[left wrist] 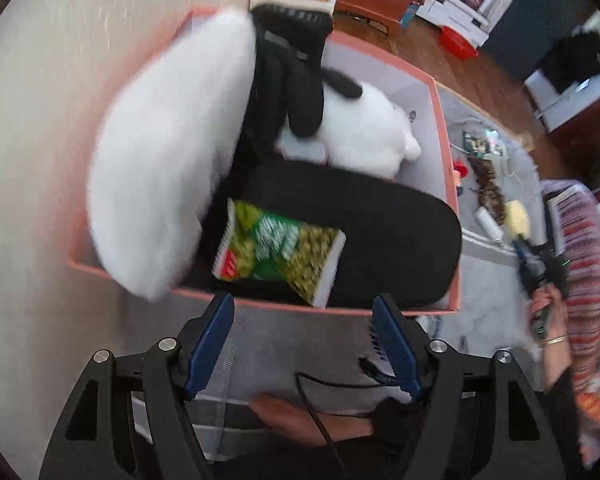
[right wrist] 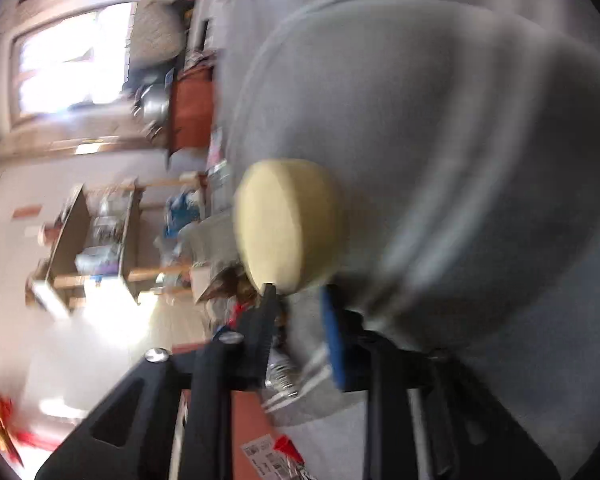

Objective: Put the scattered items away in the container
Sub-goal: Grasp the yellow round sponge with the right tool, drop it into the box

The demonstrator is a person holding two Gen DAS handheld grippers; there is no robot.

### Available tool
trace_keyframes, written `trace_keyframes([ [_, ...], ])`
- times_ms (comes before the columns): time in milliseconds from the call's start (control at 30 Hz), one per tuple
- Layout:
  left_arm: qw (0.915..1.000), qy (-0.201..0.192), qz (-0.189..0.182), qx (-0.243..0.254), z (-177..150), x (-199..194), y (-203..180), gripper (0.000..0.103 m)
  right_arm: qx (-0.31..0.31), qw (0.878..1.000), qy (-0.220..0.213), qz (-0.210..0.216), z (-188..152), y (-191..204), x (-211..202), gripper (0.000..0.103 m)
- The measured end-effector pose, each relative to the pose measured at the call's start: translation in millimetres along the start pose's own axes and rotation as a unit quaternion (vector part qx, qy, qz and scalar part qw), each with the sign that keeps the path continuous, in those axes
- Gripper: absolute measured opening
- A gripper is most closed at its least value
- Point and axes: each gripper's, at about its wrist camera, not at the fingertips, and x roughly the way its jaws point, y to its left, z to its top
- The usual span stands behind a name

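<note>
Below your left gripper [left wrist: 302,312], jaws wide and empty, sits the pink box [left wrist: 446,120] holding a white plush toy [left wrist: 364,128], black items and a green snack packet [left wrist: 278,250]. Your right gripper [right wrist: 300,296] clamps a pale yellow sponge [right wrist: 288,220].

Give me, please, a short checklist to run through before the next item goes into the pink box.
1. Left gripper free: ok. Its jaws stand open with nothing between them, just short of the box's near rim.
2. Right gripper has its item: ok. The jaws are shut on the yellow sponge, which sticks out ahead of them.
3. Pink box within sight: ok in the left wrist view; not visible in the right wrist view.
4. Room in the box: not ok. The white plush toy, black glove, black case and green snack bag nearly fill it.
5. Firmness of the grip: cannot tell, the picture is blurred.
</note>
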Motion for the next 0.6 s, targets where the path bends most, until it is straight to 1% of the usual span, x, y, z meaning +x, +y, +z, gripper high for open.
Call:
trace_keyframes([
  [33, 0.9998, 0.004, -0.015, -0.012, -1, 2, 4, 0.071, 0.007, 1.000, -0.002, 0.009, 0, -2, -1, 0.013],
  [67, 0.9993, 0.001, -0.028, -0.022, -2, 1, 8, 0.071, 0.004, 1.000, -0.004, 0.007, 0, 0, -3, 0.013],
  [100, 0.9983, -0.013, -0.048, -0.032, -2, -5, 13, 0.071, -0.005, 1.000, -0.009, 0.004, 0, 4, -5, 0.013],
  [133, 0.9967, -0.025, -0.066, -0.039, -2, -9, 17, 0.071, -0.016, 1.000, -0.013, -0.003, 0, 7, -8, 0.013],
  [167, 0.9952, -0.030, -0.081, -0.046, -3, -9, 20, 0.071, -0.023, 0.999, -0.018, -0.021, 0, 10, -11, 0.013],
  [200, 0.9938, -0.031, -0.093, -0.054, -4, -9, 24, 0.071, -0.026, 0.998, -0.029, -0.047, 0, 12, -15, 0.026],
  [233, 0.9927, -0.032, -0.099, -0.060, -4, -8, 27, 0.071, -0.022, 0.997, -0.041, -0.055, 0, 12, -20, 0.035],
  [300, 0.9910, -0.037, -0.112, -0.063, -4, -9, 29, 0.071, -0.007, 0.997, -0.061, -0.040, 2, 12, -27, 0.047],
  [367, 0.9893, -0.042, -0.127, -0.059, -3, -8, 27, 0.071, -0.023, 0.996, -0.067, -0.044, 9, 19, -23, 0.052],
  [500, 0.9892, -0.043, -0.131, -0.049, 1, -5, 23, 0.071, -0.095, 0.992, -0.063, -0.061, 20, 39, 2, 0.061],
  [567, 0.9881, -0.046, -0.136, -0.056, 1, -6, 26, 0.071, -0.130, 0.987, -0.051, -0.080, 22, 46, 16, 0.061],
  [600, 0.9869, -0.047, -0.141, -0.062, 2, -6, 28, 0.071, -0.147, 0.984, -0.046, -0.095, 21, 50, 21, 0.048],
])
